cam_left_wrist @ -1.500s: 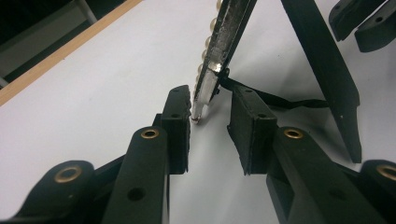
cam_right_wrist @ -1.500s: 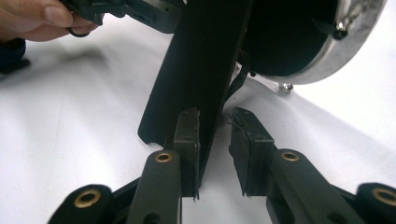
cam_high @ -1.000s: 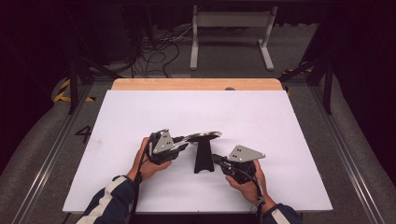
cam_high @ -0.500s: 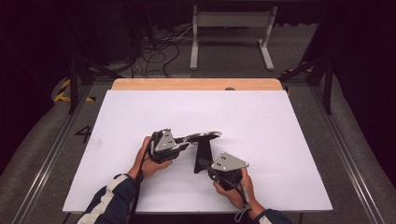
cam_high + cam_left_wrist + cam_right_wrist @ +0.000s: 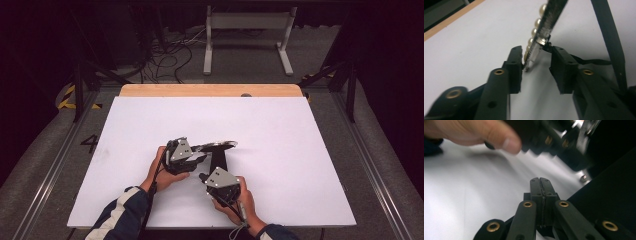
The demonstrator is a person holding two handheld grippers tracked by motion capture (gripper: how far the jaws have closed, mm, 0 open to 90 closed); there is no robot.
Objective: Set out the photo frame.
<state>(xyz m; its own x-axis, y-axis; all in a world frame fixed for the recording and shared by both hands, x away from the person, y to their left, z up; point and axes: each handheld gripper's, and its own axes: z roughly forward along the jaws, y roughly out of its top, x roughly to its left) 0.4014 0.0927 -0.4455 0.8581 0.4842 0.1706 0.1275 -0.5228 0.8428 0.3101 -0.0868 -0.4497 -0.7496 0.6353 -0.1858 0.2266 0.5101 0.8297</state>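
Disc (image 5: 216, 146) with studded rim sits atop black stand (image 5: 219, 162), mid-table. Left gripper (image 5: 536, 62) brackets its edge, jaws just opening, one pad touching. Right gripper (image 5: 540, 181), clenched empty, nears stand; steady base before repositioning.

Wide open white tabletop (image 5: 280, 130) all around: far half, left side and right side lie free for any pass. The crowding sits near the front edge, where the black stand (image 5: 219, 161) with its studded disc (image 5: 541, 32) rises between the left gripper (image 5: 197, 155) and the right gripper (image 5: 204, 177). The gap between those two looks narrow, though the high view is small there. The left hand (image 5: 474, 132) blocks the right gripper's path ahead.
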